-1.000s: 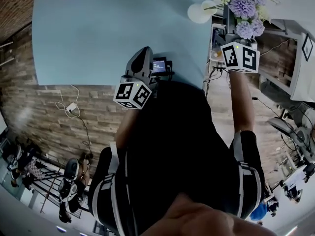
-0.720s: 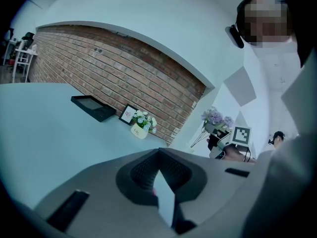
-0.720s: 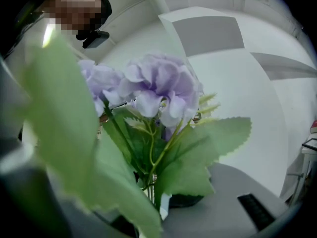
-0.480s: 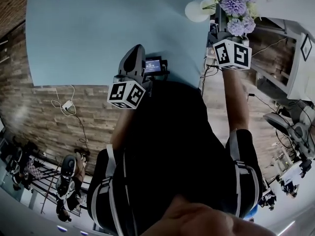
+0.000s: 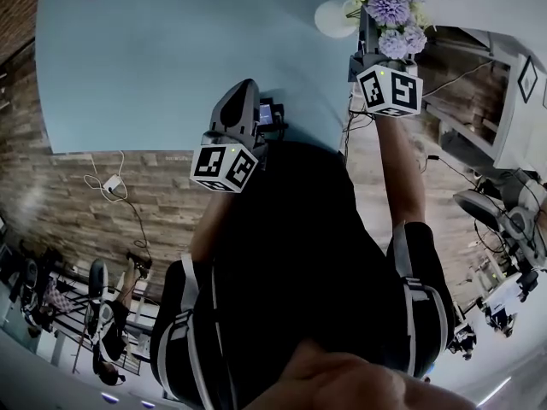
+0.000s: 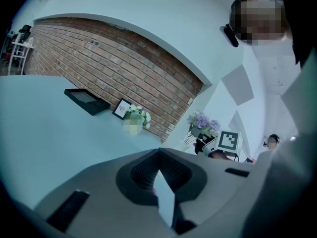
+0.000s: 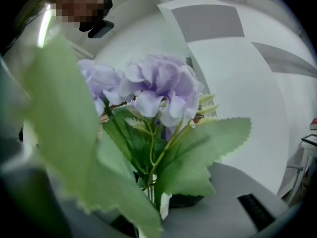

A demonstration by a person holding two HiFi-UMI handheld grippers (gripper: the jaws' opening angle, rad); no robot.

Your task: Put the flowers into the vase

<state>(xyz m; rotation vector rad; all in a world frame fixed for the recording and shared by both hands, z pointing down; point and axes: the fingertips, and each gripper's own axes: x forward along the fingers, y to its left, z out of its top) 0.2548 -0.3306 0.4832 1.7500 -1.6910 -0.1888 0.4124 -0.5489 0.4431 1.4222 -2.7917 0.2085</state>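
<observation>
A bunch of purple flowers [image 5: 389, 7] with green leaves [image 7: 198, 157] stands upright in my right gripper [image 5: 369, 48], which is shut on the stems [image 7: 151, 185]. Blooms [image 7: 158, 90] fill the right gripper view and hide the space ahead. The white vase [image 5: 330, 17] stands at the far right of the light blue table [image 5: 171, 58], just left of the flowers. My left gripper [image 5: 245, 92] hovers over the table's near edge, shut, with nothing between its pads [image 6: 166, 202]. From the left gripper view the flowers [image 6: 202, 124] show above the right marker cube [image 6: 229, 140].
A black tray [image 6: 86, 100], a small picture frame [image 6: 121, 108] and a pot of white flowers [image 6: 137, 115] stand at the table's far side by the brick wall. A small screen device [image 5: 269, 114] sits at the near edge. White shelving [image 5: 513, 84] lies to the right.
My right gripper has sunk with the flowers and now sits closer to the vase. The left gripper has hardly shifted.
</observation>
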